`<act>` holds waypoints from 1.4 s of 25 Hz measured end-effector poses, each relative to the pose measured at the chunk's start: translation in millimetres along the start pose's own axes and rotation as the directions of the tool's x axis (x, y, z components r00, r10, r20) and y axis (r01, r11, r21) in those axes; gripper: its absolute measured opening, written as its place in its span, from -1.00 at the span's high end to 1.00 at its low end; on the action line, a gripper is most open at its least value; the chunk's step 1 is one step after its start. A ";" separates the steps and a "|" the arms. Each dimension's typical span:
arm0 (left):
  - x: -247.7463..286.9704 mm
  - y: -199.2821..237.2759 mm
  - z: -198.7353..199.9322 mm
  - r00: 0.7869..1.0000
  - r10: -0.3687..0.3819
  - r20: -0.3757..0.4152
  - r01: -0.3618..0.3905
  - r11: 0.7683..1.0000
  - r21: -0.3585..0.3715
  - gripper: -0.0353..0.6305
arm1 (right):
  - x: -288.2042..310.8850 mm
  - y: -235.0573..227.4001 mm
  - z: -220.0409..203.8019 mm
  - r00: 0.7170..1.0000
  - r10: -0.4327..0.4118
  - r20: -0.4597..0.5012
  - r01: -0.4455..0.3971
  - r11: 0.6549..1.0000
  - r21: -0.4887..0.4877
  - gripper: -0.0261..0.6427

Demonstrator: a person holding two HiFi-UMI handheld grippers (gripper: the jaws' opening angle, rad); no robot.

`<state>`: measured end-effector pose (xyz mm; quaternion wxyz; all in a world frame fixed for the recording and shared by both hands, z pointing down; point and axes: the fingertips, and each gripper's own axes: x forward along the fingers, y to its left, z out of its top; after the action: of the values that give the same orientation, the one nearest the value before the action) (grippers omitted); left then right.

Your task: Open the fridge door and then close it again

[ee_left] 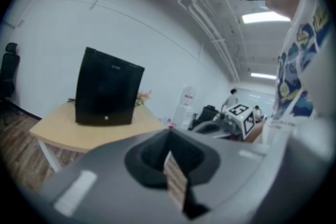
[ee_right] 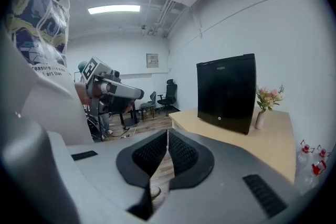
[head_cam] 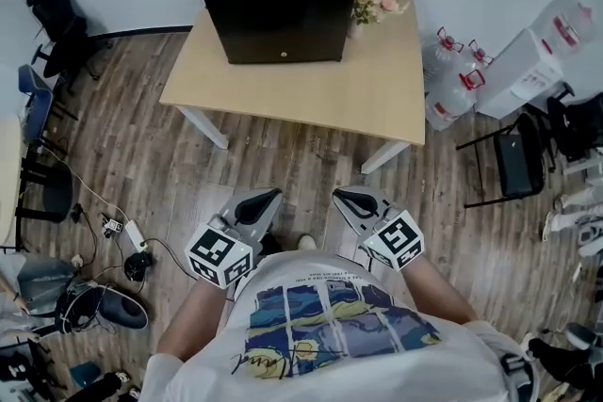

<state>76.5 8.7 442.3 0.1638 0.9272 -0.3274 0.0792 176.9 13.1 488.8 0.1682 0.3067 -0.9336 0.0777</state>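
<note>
A black mini fridge (head_cam: 283, 0) stands at the far side of a light wooden table (head_cam: 377, 89) with its door closed; it also shows in the left gripper view (ee_left: 107, 89) and the right gripper view (ee_right: 227, 93). Both grippers hang close to the person's body over the wooden floor, well short of the table. My left gripper (head_cam: 267, 199) points toward the table, shut, with nothing between its jaws (ee_left: 169, 136). My right gripper (head_cam: 347, 197) sits beside it, pads together and empty (ee_right: 167, 134).
A small vase of pink flowers (head_cam: 377, 5) stands right of the fridge. Large water bottles (head_cam: 452, 75) and a black chair (head_cam: 518, 160) are right of the table. Office chairs (head_cam: 57, 24) and cables (head_cam: 122, 240) lie on the left.
</note>
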 end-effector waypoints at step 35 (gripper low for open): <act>-5.8 -24.1 -15.6 1.000 0.018 -0.021 -0.018 1.000 -0.005 0.87 | -21.4 17.4 -6.2 1.000 0.006 0.025 -0.006 1.000 0.012 0.86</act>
<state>86.7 35.3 449.3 0.1690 0.9229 -0.3342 0.0893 184.3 40.2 486.2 0.1545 0.3058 -0.9361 0.0800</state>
